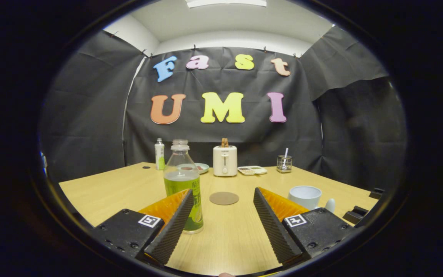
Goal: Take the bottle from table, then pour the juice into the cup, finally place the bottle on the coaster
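A clear bottle (183,181) with green juice and a green label stands uncapped on the wooden table (102,192), just ahead of my left finger (173,223), which overlaps its lower part. My gripper (223,196) is open, and nothing lies between its fingers. A round brown coaster (224,198) lies flat beyond the fingertips, in line with the gap. A white cup (305,196) stands behind my right finger (273,223), to the right of the coaster.
Along the table's back edge stand a small white-and-green bottle (160,154), a bowl (201,167), a white toaster (225,160), a flat tray (252,170) and a wire holder (284,163). Black blocks (356,213) sit at the right edge.
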`<state>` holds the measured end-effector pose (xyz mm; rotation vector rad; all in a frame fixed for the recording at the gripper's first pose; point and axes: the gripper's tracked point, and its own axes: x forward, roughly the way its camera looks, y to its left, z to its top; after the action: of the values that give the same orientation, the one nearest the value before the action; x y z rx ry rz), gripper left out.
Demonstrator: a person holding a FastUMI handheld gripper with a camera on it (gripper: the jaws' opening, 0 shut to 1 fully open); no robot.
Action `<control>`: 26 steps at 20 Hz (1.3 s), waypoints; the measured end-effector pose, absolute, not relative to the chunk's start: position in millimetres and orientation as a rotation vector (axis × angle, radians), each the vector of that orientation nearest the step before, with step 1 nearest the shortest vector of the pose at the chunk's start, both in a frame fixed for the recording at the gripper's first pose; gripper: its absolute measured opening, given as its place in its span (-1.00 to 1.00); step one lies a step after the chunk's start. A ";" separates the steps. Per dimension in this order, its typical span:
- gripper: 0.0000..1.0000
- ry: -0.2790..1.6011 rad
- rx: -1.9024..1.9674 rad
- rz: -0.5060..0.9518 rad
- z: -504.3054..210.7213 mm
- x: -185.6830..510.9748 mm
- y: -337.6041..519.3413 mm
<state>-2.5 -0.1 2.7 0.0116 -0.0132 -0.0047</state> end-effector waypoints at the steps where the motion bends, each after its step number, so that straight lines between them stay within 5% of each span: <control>1: 1.00 -0.014 0.011 -0.004 2.9 -2.7 0.2; 26: 1.00 0.021 -0.003 0.083 -1.4 10.9 41.8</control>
<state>10.9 41.8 -1.4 -0.0026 0.0213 0.0829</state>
